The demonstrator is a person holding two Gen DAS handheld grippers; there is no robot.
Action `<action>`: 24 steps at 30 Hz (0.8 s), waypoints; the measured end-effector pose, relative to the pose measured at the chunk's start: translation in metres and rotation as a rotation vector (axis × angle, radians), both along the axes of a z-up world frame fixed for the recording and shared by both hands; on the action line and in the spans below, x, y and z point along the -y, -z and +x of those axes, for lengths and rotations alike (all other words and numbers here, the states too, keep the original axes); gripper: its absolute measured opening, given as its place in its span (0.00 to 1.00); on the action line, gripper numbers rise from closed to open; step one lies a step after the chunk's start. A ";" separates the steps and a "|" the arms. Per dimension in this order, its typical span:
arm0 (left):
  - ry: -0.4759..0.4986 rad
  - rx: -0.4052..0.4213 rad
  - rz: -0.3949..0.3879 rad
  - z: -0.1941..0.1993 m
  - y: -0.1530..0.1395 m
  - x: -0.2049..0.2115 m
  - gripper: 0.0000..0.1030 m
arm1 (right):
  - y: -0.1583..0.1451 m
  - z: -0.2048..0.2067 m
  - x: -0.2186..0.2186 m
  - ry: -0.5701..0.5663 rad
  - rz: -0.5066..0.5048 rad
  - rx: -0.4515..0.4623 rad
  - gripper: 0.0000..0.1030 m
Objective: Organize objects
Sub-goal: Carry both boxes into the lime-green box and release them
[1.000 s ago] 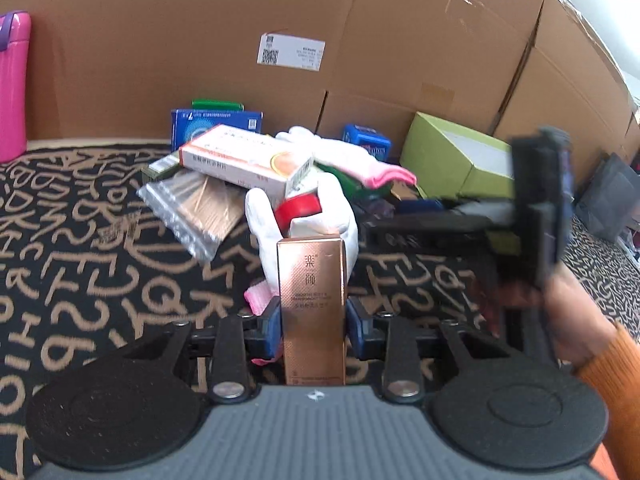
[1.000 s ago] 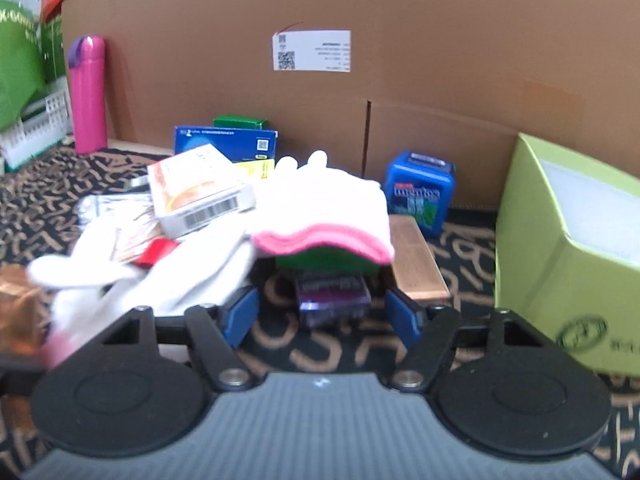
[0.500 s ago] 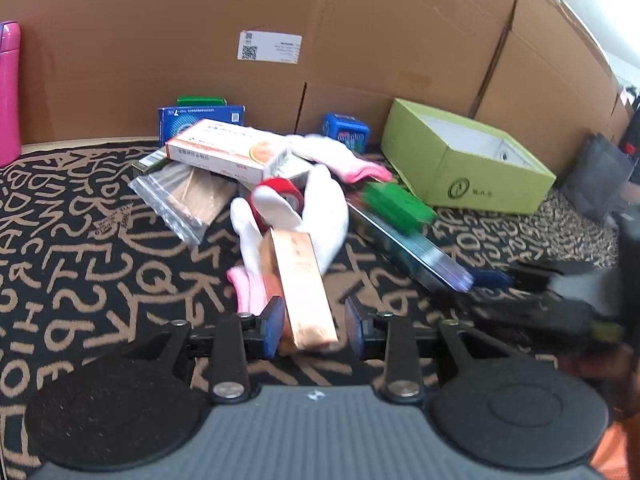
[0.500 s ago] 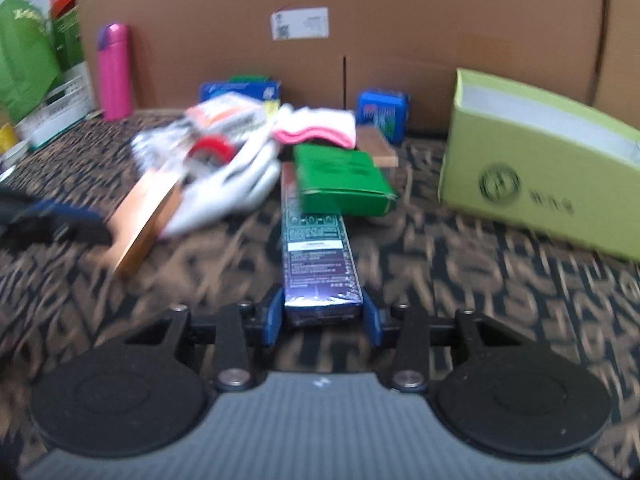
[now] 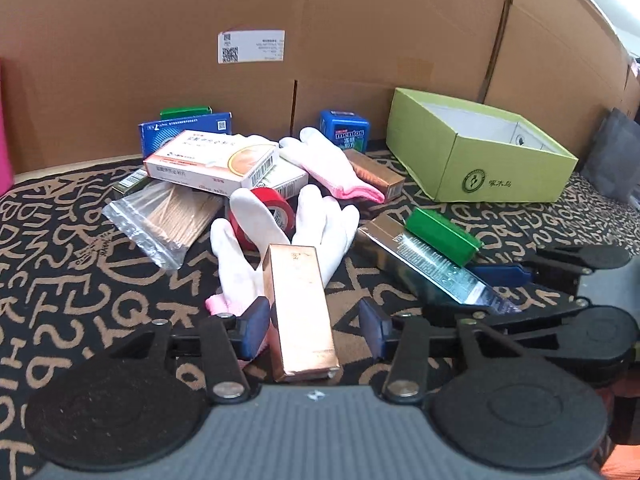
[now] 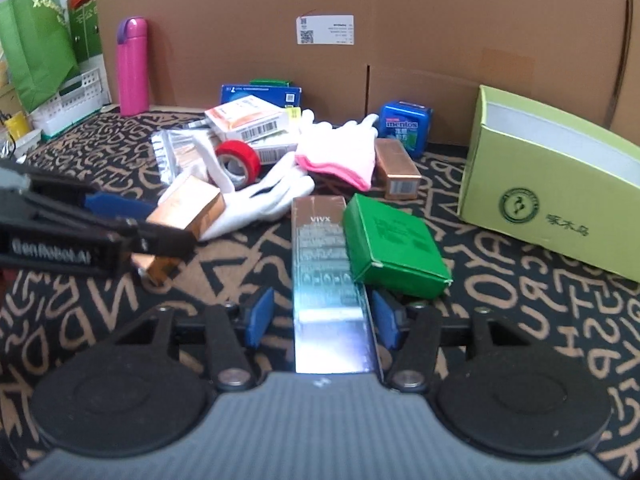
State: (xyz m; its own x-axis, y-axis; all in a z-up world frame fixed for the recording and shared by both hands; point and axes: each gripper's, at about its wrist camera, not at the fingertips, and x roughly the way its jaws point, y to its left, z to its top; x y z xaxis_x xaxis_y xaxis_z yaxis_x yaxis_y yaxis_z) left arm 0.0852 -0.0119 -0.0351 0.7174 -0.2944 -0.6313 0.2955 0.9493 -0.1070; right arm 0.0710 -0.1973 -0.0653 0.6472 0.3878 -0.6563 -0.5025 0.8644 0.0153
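The copper box lies between your left gripper fingers, whose jaws have just been opening and stand clear of it. The mirrored VIVX box lies between your right gripper fingers, likewise just opening, released.

Both claws, left and right, just opened, angled downward

Colours on a lettered black cloth

The surface is black with tan letters; a copper box, red tape roll, white glove, green box, lime carton, blue mint tin, pink bottle.
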 end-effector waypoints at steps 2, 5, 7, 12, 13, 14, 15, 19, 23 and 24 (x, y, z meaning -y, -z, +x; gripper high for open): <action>-0.002 -0.003 0.017 0.005 0.004 0.002 0.49 | 0.002 0.007 -0.002 0.002 0.010 -0.012 0.49; -0.006 -0.025 0.018 0.009 0.009 0.001 0.37 | 0.005 0.010 -0.004 0.002 -0.006 -0.014 0.46; -0.011 -0.022 0.015 0.009 0.009 0.001 0.37 | 0.006 0.009 -0.005 0.000 -0.014 -0.008 0.39; -0.003 -0.024 0.004 0.004 0.005 0.002 0.33 | 0.003 -0.001 -0.001 0.012 0.011 -0.001 0.37; 0.000 -0.032 -0.013 0.002 0.003 0.001 0.33 | 0.001 -0.004 0.001 0.009 0.012 0.005 0.37; 0.006 -0.031 -0.020 -0.002 0.000 0.001 0.33 | -0.002 -0.009 0.002 0.006 0.016 0.010 0.37; 0.012 -0.019 -0.016 -0.006 -0.004 0.003 0.33 | -0.006 -0.013 0.005 0.004 0.025 0.017 0.37; 0.027 0.038 -0.006 -0.019 -0.025 0.009 0.33 | -0.025 -0.028 0.017 0.009 0.077 0.051 0.37; 0.068 0.075 -0.066 -0.016 -0.051 0.021 0.33 | -0.053 -0.036 0.035 0.041 0.092 0.126 0.37; 0.083 0.082 -0.080 -0.013 -0.058 0.026 0.33 | -0.060 -0.037 0.042 0.058 0.093 0.149 0.37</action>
